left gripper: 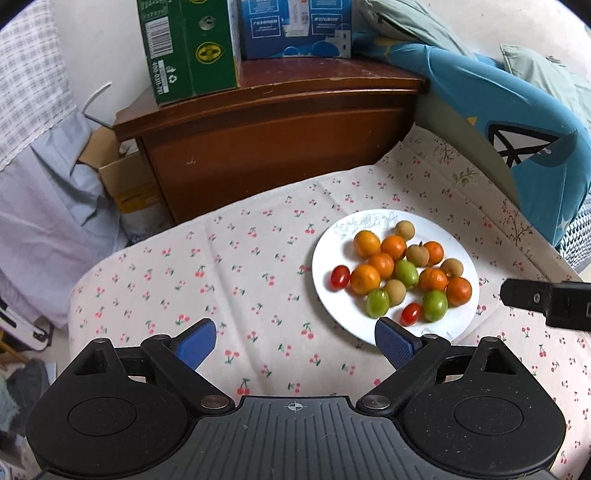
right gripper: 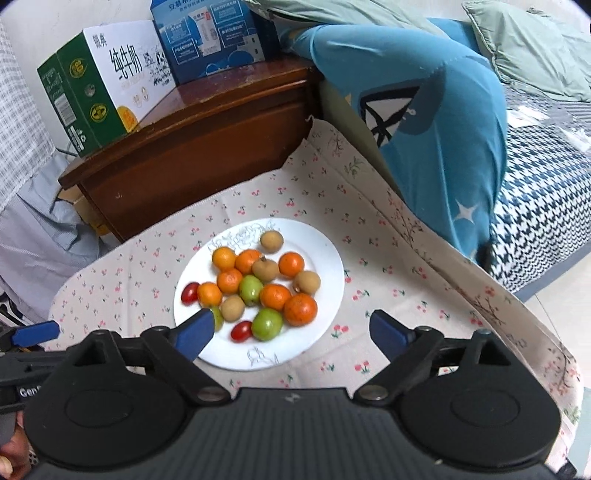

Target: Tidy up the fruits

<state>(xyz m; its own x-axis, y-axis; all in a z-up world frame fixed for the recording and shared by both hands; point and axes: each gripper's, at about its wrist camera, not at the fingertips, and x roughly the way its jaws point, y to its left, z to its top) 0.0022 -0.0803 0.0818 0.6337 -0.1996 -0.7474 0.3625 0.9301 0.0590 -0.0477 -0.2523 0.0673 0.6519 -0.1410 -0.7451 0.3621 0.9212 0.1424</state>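
Observation:
A white plate (left gripper: pixel 325 254) (right gripper: pixel 325 266) lies on a cherry-print cloth and holds mixed fruit: several oranges (left gripper: pixel 366 243) (right gripper: pixel 300 309), green fruits (left gripper: pixel 434 305) (right gripper: pixel 266 324), brown longans (left gripper: pixel 417 255) (right gripper: pixel 265 268) and cherry tomatoes (left gripper: pixel 340 277) (right gripper: pixel 190 292). My left gripper (left gripper: pixel 295 341) is open and empty, hovering over the cloth left of and in front of the plate. My right gripper (right gripper: pixel 293 332) is open and empty above the plate's near edge; its left finger (right gripper: pixel 195 334) overlaps a green fruit. In the left wrist view the right gripper's black body (left gripper: pixel 554 301) shows at the right edge.
A wooden nightstand (left gripper: pixel 273 122) (right gripper: pixel 192 140) stands behind the cloth with a green milk carton box (left gripper: pixel 188 48) (right gripper: pixel 92 88) and a blue box (left gripper: pixel 295 27) (right gripper: pixel 210 40). A blue pillow (left gripper: pixel 509 122) (right gripper: pixel 424 110) lies to the right. Clothes and a cardboard box (left gripper: pixel 122 173) sit left.

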